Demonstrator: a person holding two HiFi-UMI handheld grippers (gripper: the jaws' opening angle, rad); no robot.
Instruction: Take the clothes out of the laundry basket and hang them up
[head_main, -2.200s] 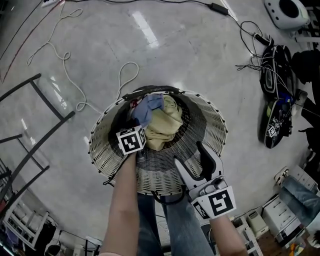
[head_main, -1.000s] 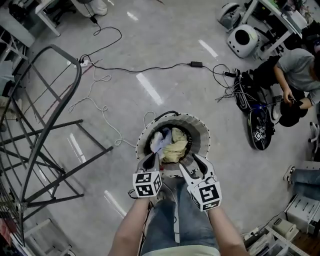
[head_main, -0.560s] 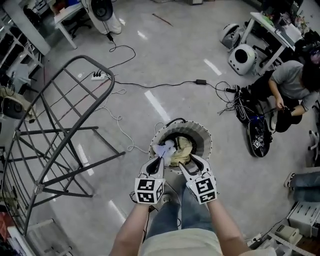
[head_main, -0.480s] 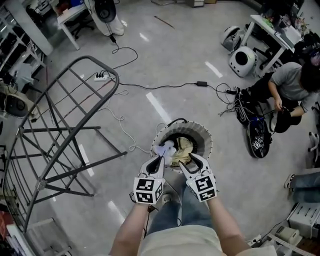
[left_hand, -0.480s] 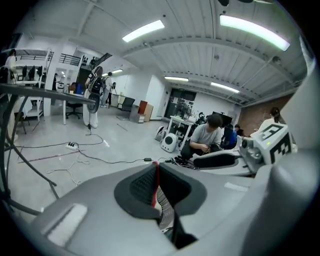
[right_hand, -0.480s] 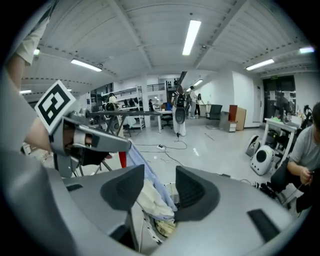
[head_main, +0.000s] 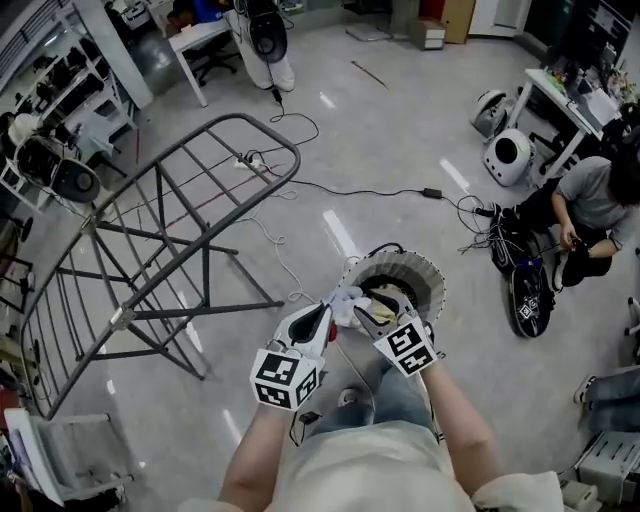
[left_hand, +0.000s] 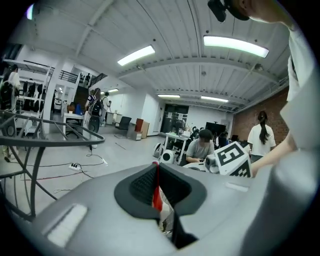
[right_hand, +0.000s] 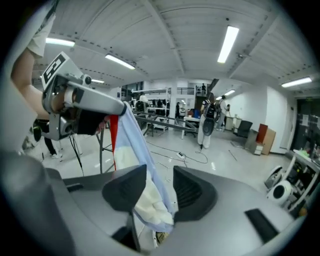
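Note:
My left gripper (head_main: 322, 315) is shut on a light blue and white garment (head_main: 346, 300) with a red edge, held up above the round wicker laundry basket (head_main: 425, 280). In the left gripper view the red edge (left_hand: 157, 196) is pinched between the closed pads of the left gripper (left_hand: 156, 170). My right gripper (head_main: 360, 312) is next to it, and its jaws are closing. In the right gripper view the garment (right_hand: 134, 142) hangs down from the left gripper (right_hand: 111, 114) and passes between the pads of the right gripper (right_hand: 160, 182), with a gap still showing. More clothes lie in the basket.
A grey metal drying rack (head_main: 160, 230) stands on the floor to the left. Cables (head_main: 400, 190) run across the floor behind the basket. A person (head_main: 592, 205) sits at the right beside black gear (head_main: 527, 300) and white round devices (head_main: 510, 155). A white table (head_main: 205, 35) stands at the back.
The view has risen and turned left, so more of the rack shows. The left gripper has lifted the garment out of the basket. The right gripper has come up beside it.

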